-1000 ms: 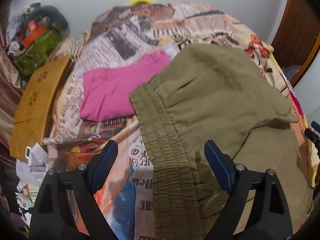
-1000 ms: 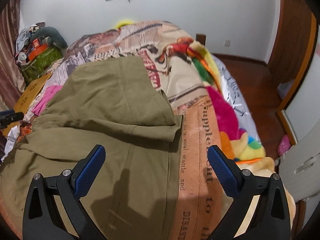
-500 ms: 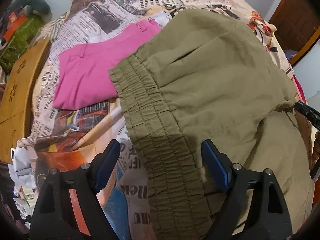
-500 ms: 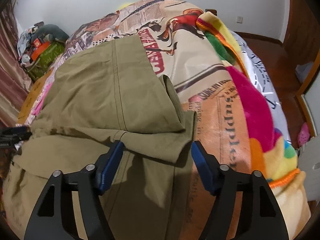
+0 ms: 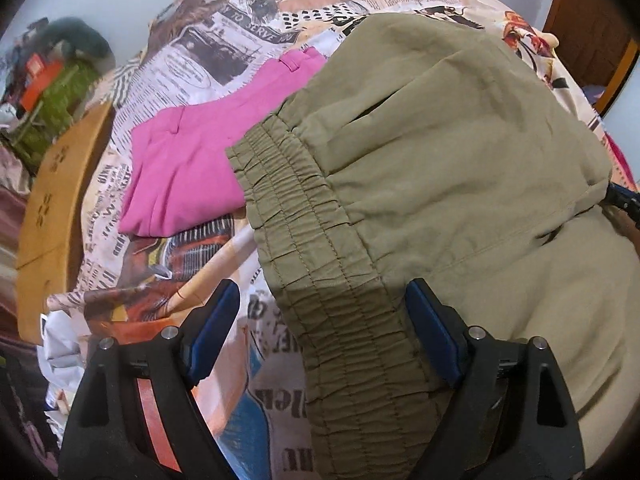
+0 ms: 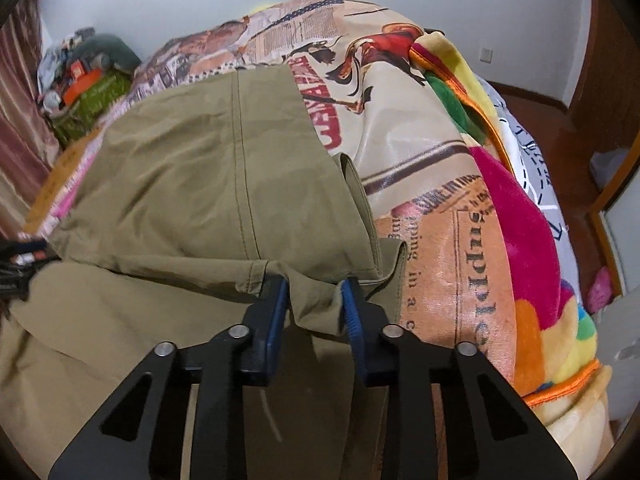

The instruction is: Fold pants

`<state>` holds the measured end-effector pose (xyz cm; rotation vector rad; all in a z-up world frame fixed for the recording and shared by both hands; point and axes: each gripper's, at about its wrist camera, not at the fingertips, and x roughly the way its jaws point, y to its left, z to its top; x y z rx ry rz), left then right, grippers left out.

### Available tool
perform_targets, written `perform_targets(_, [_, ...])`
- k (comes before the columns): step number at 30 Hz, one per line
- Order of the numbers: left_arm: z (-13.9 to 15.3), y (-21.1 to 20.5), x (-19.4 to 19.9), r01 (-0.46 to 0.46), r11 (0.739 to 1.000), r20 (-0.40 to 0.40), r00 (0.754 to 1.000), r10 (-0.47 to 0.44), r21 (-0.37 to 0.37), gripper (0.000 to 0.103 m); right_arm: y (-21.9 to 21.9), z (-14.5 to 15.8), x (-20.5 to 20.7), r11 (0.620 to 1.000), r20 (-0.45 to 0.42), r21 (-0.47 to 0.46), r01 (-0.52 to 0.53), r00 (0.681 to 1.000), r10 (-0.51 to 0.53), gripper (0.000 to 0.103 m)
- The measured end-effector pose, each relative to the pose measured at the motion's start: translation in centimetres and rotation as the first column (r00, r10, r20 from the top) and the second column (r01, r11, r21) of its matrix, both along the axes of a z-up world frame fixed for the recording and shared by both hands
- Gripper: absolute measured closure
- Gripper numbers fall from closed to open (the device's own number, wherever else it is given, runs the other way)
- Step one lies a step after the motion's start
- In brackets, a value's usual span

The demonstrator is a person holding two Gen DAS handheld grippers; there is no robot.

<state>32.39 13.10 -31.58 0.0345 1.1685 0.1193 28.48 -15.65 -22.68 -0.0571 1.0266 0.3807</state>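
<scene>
The olive pants (image 5: pixel 440 152) lie folded on the bed (image 5: pixel 248 32), over its newspaper-print cover. Their gathered waistband (image 5: pixel 320 264) runs down toward the left hand-held gripper (image 5: pixel 320 312), whose blue pads stand wide apart, one on each side of the band, gripping nothing. In the right wrist view the right hand-held gripper (image 6: pixel 314 300) has narrowed on a fold at the pants' (image 6: pixel 192 184) lower edge, with a pinch of cloth bunched between its pads.

No open container shows its contents. At the far left a green bag (image 5: pixel 52 108) sits under a heap of blurred things; what they are cannot be made out.

Pink pants (image 5: pixel 200 160) lie folded just beside the waistband, touching it and partly tucked under the olive cloth. A tan board (image 5: pixel 52 200) leans along the bed's left edge. To the right a bright fleece blanket (image 6: pixel 520 240) hangs over the bed's side, above a wooden floor (image 6: pixel 560 128).

The lower legs of the olive pants run out of both views. A dark tip at the right edge of the left view, likely the other gripper, is half hidden by the cloth.
</scene>
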Motion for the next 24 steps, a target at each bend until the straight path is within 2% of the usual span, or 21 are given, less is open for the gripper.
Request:
perform_targets(7, [-0.7,1.1,0.5,-0.032,0.999,-0.015,0.999,0.032,-0.031,0.005,0.5,-0.3,0.6,1.000,-0.021,-0.029,-0.002,1.000,0.001,0.084])
perform_targets(15, [-0.4,0.5,0.0,-0.017,1.000,0.007,1.000,0.016,0.021,0.004,-0.4,0.4,-0.1,0.996,-0.002,-0.088,0.000,1.000,0.000,0.084])
perform_targets(17, [-0.3,0.5,-0.2,-0.022,0.999,0.009,1.000,0.021,0.039,0.005,-1.1,0.7,-0.1,0.989,0.022,-0.140,0.046,0.999,-0.043,0.085])
perform_targets(18, [-0.3,0.7,-0.3,-0.025,0.998,0.010,1.000,0.024,0.053,0.005,-2.0,0.7,0.2,0.975,0.045,-0.198,0.101,0.995,-0.093,0.094])
perform_targets(19, [-0.3,1.0,-0.4,-0.029,0.998,0.011,1.000,0.028,0.055,0.005,-3.0,0.8,0.5,0.963,0.050,-0.228,0.140,0.990,-0.133,0.096])
perform_targets(21, [-0.2,1.7,-0.6,-0.047,0.999,0.009,0.999,0.047,0.022,0.005,-5.8,1.2,0.8,0.964,0.021,-0.183,0.195,0.981,-0.194,0.096])
perform_targets(24, [0.5,2.4,-0.7,-0.072,0.997,0.010,0.997,0.072,-0.013,0.005,-8.1,2.4,0.5,0.972,0.018,-0.109,0.208,0.978,-0.207,0.096])
